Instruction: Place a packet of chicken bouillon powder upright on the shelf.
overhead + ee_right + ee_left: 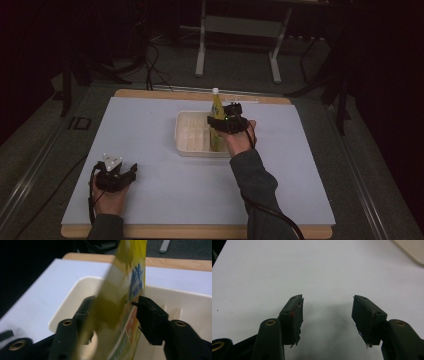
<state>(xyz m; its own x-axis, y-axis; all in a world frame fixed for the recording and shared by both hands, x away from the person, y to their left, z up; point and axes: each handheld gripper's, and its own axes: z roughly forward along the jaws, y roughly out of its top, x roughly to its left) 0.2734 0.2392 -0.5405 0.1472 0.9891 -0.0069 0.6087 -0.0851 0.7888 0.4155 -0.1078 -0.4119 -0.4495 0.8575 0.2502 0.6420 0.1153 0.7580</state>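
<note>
A yellow drink pouch point(216, 109) with a white cap stands upright in the cream plastic bin point(182, 131) at the middle of the white board. In the right gripper view the pouch point(120, 290) looks blurred and tilted between my right gripper's point(115, 303) jaws, which stand apart on either side of it over the bin point(75, 283). In the high view the right gripper point(219, 125) reaches over the bin's right end. My left gripper point(131, 173) rests near the board's front left, open point(327, 305) with nothing between its fingers.
The white board point(150, 150) lies on a wooden table top with dark floor around it. Metal table legs point(201, 55) stand behind. A cable point(272, 215) trails from the right gripper past the sleeve. The bin's corner point(412, 250) lies at the far right of the left gripper view.
</note>
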